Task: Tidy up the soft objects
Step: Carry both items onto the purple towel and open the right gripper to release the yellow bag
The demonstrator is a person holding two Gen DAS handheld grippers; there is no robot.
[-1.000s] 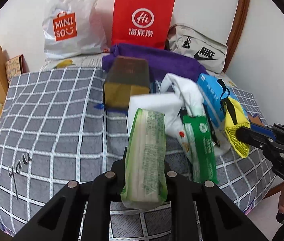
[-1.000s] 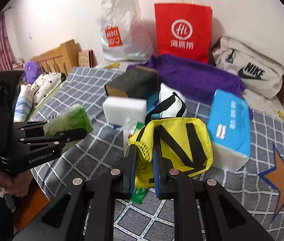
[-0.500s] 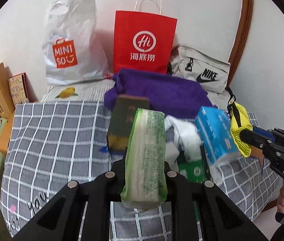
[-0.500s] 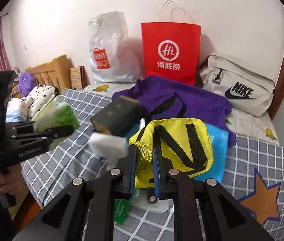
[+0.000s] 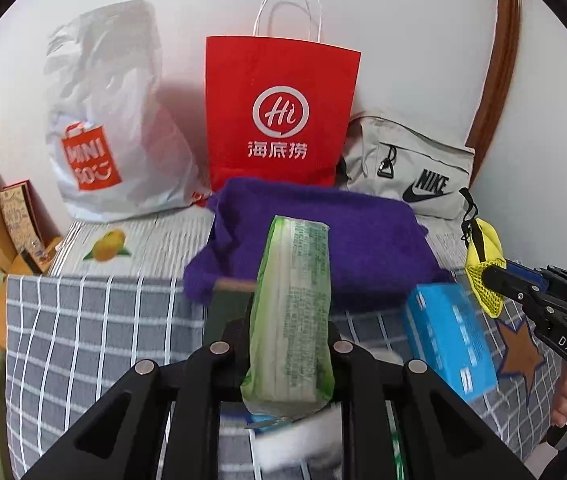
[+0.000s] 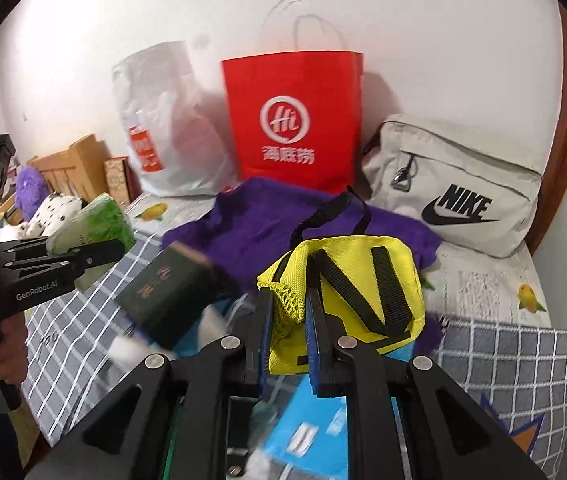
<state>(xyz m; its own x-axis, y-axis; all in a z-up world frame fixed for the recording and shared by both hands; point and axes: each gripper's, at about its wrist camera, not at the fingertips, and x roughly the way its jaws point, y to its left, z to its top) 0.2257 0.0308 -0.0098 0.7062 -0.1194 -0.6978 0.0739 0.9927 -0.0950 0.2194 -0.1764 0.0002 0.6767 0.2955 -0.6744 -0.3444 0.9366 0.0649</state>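
Note:
My left gripper [image 5: 289,320] is shut on a green-and-white soft tissue pack [image 5: 291,280], held upright above the bed. From the right wrist view the same pack [image 6: 91,224] shows at the left, clamped in that gripper [image 6: 83,254]. My right gripper [image 6: 287,312] is shut on the mesh edge of a yellow pouch [image 6: 359,280] with black straps; in the left wrist view the pouch [image 5: 483,264] hangs at the right edge. A purple towel [image 5: 363,240] lies ahead on the bed, in front of a red paper bag [image 5: 279,112].
A white plastic bag [image 5: 111,128] and a grey Nike bag [image 5: 411,172] flank the red bag against the wall. A blue tissue box [image 5: 451,332] and a dark green box [image 6: 163,292] lie on the checked grey blanket [image 5: 83,320]. A wooden headboard [image 6: 71,164] stands left.
Both grippers have risen and moved toward the wall with their loads. The bags and purple towel loom larger; the boxes and white items have slid down under the grippers.

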